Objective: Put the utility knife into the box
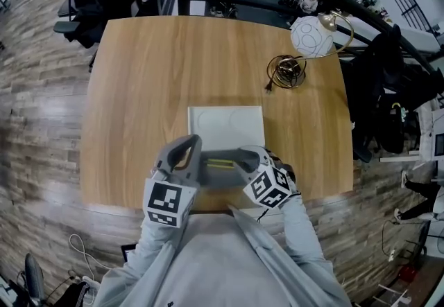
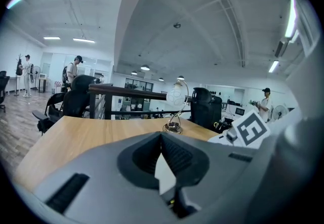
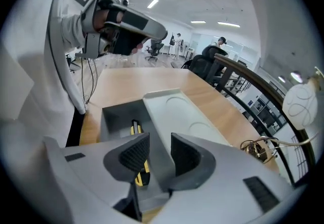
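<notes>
The right gripper [image 3: 160, 154] holds its jaws apart with nothing clamped; through the gap shows the edge where the grey box [image 3: 114, 117] meets its open lid [image 3: 182, 112]. Beyond the left-hand jaw, the yellow and black utility knife [image 3: 135, 128] lies inside the box, partly hidden by that jaw. The lid lies flat on the wooden table [image 3: 131, 81] beyond the right-hand jaw. The left gripper [image 3: 129, 26] hangs high above, left of the jaws.

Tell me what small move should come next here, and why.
Probably move the right gripper to the open lid and start folding it shut. The utility knife already lies inside the box, and that gripper's jaws stand apart, so it looks free.
</notes>
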A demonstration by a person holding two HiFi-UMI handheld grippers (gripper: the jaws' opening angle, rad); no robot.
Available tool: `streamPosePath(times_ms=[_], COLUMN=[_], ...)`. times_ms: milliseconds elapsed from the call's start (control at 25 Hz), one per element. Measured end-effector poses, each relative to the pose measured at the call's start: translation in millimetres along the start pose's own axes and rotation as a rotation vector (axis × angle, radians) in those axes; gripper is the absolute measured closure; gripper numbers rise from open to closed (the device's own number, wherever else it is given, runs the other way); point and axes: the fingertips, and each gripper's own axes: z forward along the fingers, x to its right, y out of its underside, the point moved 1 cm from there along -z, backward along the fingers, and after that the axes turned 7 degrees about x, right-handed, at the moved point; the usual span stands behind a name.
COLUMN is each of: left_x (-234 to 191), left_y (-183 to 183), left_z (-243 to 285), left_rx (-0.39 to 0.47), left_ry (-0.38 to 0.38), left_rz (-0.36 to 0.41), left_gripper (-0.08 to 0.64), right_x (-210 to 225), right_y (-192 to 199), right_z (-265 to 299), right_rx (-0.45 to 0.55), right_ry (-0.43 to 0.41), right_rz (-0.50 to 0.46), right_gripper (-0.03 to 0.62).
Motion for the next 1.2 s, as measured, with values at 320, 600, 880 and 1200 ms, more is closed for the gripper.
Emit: streamPosePath(times_ms=[320, 600, 880, 1200], left_x=[5.7, 9.4, 18.6, 35.2], left_y=[-5.2, -11.0, -12.1, -14.4], left_z=[5.8, 8.9, 13.1, 17.5], left_rx=[0.003, 0.011, 0.012, 0.013], left_ry=[0.026, 0.049, 0.083, 0.136], left_rz=[0.012, 0.027, 0.036, 0.058], left_gripper=[0.540, 0.540, 0.540, 0.541], right_x=[29.6, 52.6, 61.7, 70.1], right_y=[-35.7, -71.2, -86.9, -78.5], right_z=[-35.5, -72.4, -99.7, -123.7], right_rx=[0.230, 0.466, 0.641, 0.722], right_ry=[0.114, 0.223, 0.305, 0.393], right_rz=[0.211, 0.352, 0.484, 0.573], right_gripper=[0.464, 0.465, 0.510, 0.559])
